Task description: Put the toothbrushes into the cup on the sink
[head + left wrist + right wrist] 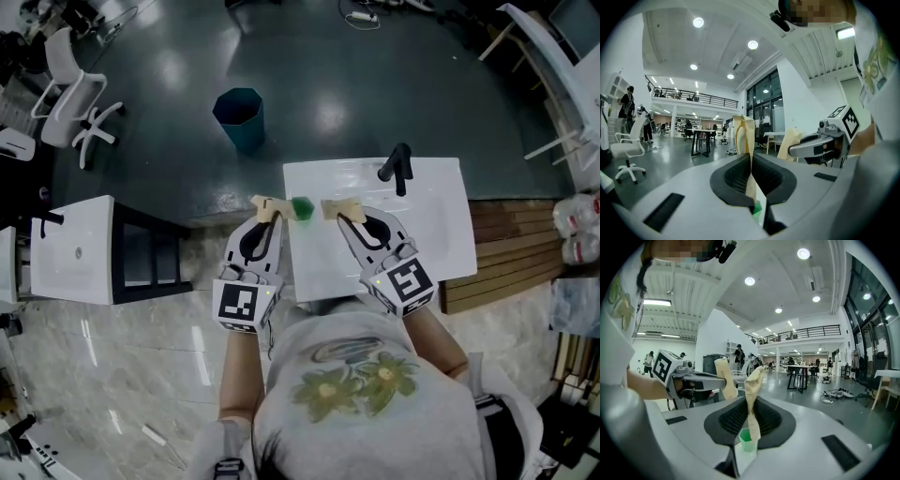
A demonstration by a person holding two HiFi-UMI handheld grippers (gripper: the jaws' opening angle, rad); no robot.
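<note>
A small green cup (302, 208) stands on the back left part of the white sink (427, 230). My left gripper (267, 208) hangs just left of the cup, its tan fingertips (743, 126) pressed together with nothing seen between them. Just right of the cup is my right gripper (339, 208), whose tan fingertips (753, 380) also meet as one strip. In both gripper views the green cup (757, 207) (746, 439) shows low down, in the gap under the jaws. No toothbrush is visible in any view.
A black faucet (397, 169) rises at the sink's back edge. A teal bin (240, 117) stands on the dark floor beyond. At the left are a white cabinet (70, 251) and an office chair (70, 98). Wooden boards (511, 244) lie to the right.
</note>
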